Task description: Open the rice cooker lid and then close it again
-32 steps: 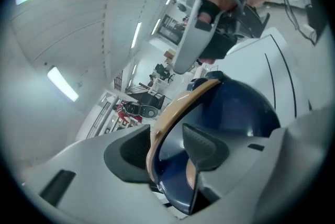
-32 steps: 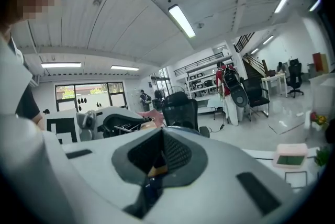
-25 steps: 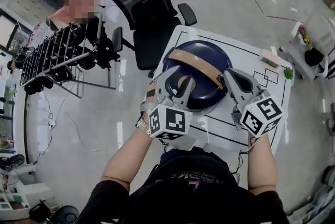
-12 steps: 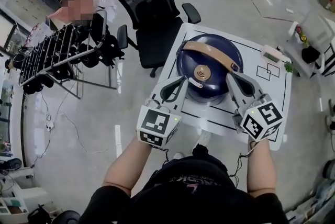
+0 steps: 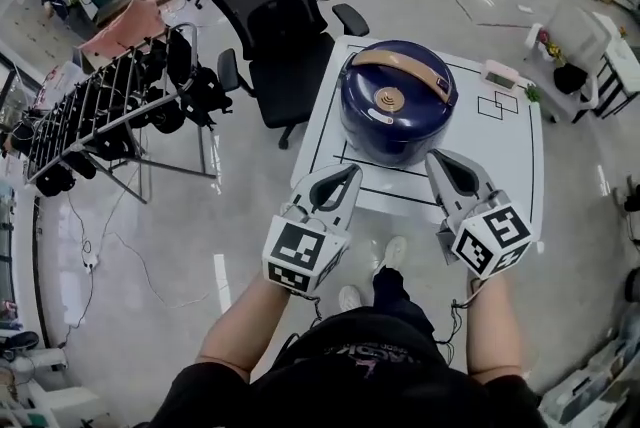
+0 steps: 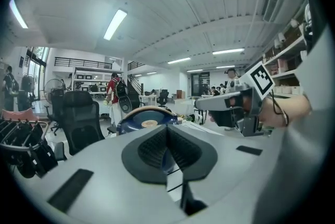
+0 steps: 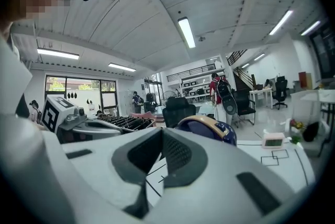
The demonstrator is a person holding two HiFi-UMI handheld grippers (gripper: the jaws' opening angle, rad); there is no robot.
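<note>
Rice cooker (image 5: 388, 141) sat on the white bench (image 5: 505, 161) with its lid (image 5: 400, 86) shut. Left gripper (image 5: 349, 174) and right gripper (image 5: 438, 160) hung at the near edge, clear of it, fingers squeezed together on nothing.

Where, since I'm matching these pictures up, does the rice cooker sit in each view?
Head view: rice cooker upper middle, on the white table.
Left gripper view: rice cooker just left of centre, slightly low.
Right gripper view: rice cooker just right of centre, slightly low.
Shared landmark: the black chair, left of the rice cooker in all three.
</note>
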